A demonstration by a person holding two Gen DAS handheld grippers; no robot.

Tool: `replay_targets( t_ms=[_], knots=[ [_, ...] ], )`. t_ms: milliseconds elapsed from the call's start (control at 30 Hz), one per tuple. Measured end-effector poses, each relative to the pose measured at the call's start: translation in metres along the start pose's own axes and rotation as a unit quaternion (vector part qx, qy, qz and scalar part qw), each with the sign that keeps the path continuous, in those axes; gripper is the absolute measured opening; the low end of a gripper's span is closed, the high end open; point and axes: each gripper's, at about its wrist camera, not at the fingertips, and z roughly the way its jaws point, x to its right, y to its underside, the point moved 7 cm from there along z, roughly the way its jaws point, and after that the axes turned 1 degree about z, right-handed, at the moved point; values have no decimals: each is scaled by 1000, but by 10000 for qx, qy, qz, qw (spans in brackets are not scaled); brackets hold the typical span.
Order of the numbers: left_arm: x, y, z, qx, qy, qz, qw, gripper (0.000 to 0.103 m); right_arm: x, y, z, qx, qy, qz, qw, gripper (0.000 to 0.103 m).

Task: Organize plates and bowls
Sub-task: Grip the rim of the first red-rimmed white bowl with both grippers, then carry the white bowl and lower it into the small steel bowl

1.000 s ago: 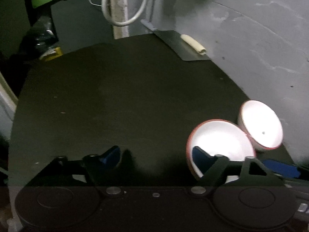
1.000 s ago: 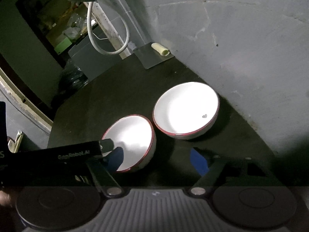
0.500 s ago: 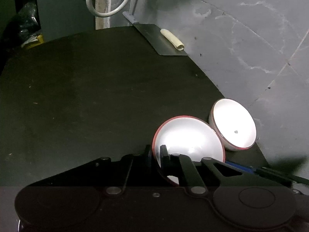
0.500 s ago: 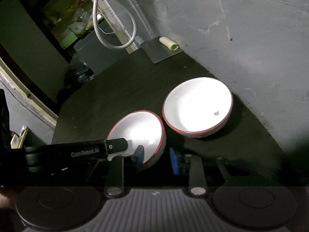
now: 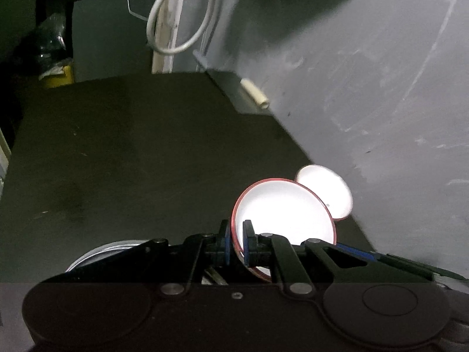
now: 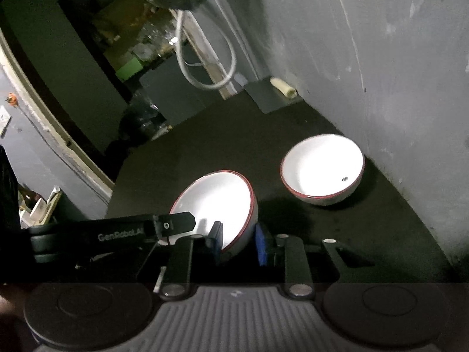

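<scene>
A dark matte tabletop (image 5: pixel 140 158) runs back to a grey, scuffed plaster wall (image 5: pixel 366 82) on the right. At the far end a flat grey metal sheet (image 6: pixel 268 98) lies with a short cream-coloured roll (image 6: pixel 283 87) on it, beside a looped white cable (image 5: pixel 178 26) hanging on a pale post. Beyond the table's left edge sit dim cluttered shelves and a yellow container (image 5: pixel 57 77), too dark to make out.

The left gripper (image 5: pixel 236 246) is clenched on the rim of a white round bowl with a red rim (image 5: pixel 283 214), one blue pad inside the bowl and one outside; the bowl is tilted, with a shadow on the table beside it. The right gripper (image 6: pixel 239 242) brackets that bowl's (image 6: pixel 217 205) lower edge with its blue pads; the right pad stands apart from the wall, so it looks released rather than gripping.

A second white red-rimmed bowl (image 6: pixel 322 168) sits upright near the wall, apart from the first. The table's left and middle stretch bare and broad; the right side narrows toward the wall.

A pale round metal rim (image 5: pixel 102 253) peeks out under the left gripper, mostly hidden.
</scene>
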Motion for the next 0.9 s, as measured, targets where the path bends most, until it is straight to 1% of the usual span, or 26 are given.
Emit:
replay_targets(
  t_ms=[200, 433, 633, 900],
  knots=[
    [-3, 11, -58, 390, 118, -6, 9992, 8, -35, 11, -43, 339, -84, -253, 9991, 28],
    [-22, 39, -128, 803, 40, -96, 9967, 8, -82, 42, -79, 500, -327, -588, 9965, 28],
    [-41, 71, -171, 968, -45, -281, 9949, 8, -115, 70, -97, 370, -492, -915, 9939, 28],
    [-60, 108, -198, 952, -57, -624, 9935, 8, -148, 106, -117, 53, -573, -1372, 9889, 28]
  ],
)
